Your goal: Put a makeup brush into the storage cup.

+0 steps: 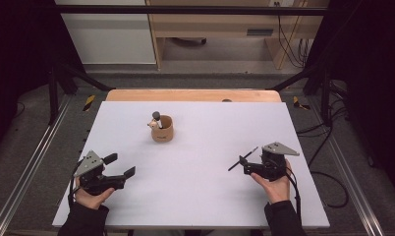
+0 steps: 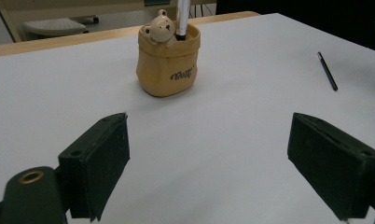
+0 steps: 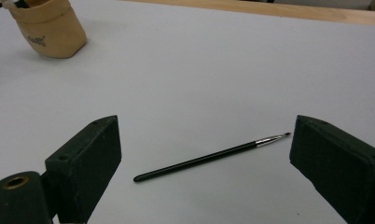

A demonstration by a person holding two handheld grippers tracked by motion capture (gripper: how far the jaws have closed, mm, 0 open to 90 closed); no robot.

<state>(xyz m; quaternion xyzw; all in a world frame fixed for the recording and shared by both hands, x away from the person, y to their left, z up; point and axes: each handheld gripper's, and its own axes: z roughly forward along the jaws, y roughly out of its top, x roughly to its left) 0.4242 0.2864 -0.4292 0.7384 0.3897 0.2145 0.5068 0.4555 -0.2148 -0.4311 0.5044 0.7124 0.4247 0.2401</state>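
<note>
On the white table (image 1: 195,196), a thin brush (image 3: 211,157) lies between the wide-spread jaws of the right hand-held gripper (image 3: 204,168).

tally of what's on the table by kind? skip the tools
Holder cup with a bear figure: 1
Marker standing in the cup: 1
Thin black brush lying flat on the white table, between the open jaws of the right tool: 1
Total: 3

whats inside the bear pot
A marker stands upright in the bear pot, its dark tip end down at the rim. The pot wall hides its lower part and anything else inside.
</note>
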